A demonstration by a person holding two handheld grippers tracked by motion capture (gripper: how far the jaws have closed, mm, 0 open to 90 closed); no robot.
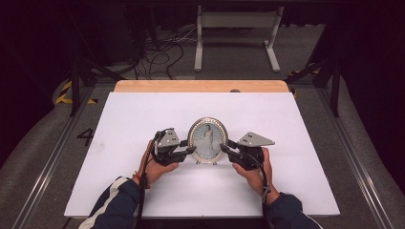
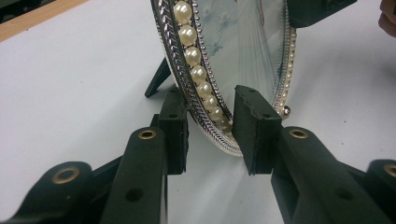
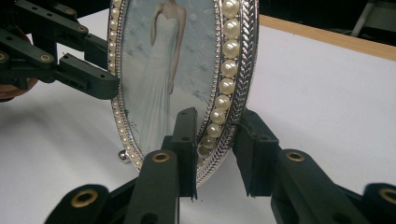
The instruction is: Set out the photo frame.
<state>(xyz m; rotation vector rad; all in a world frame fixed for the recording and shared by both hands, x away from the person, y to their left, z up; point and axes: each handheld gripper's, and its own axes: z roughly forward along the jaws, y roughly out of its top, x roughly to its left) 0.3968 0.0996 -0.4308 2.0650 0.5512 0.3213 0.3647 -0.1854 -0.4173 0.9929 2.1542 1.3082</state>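
**Oval Frame Upright Between Two Grippers**

Seen from the high view: an oval picture frame (image 1: 207, 140) standing upright near the middle of the white table (image 1: 143, 119), flanked by the left gripper (image 1: 191, 150) at its left edge and the right gripper (image 1: 223, 149) at its right edge, each carried in a hand.

Added by the left gripper view: the pearl-studded rim (image 2: 198, 74) edge-on, straddled by the two black jaws, one behind the frame, one in front of the glass. Narrow gap visible beside the front pad, so contact hard to confirm; a dark back stand (image 2: 158, 78) propped on the table behind.

Added by the right gripper view: the printed figure in a white gown (image 3: 156, 70), the rim set between the jaws, both pads close against it; firm clamping not certain. Left gripper's jaw tips (image 3: 100, 81) at the frame's far edge. A small silver ball foot (image 3: 123, 156) resting on the table.
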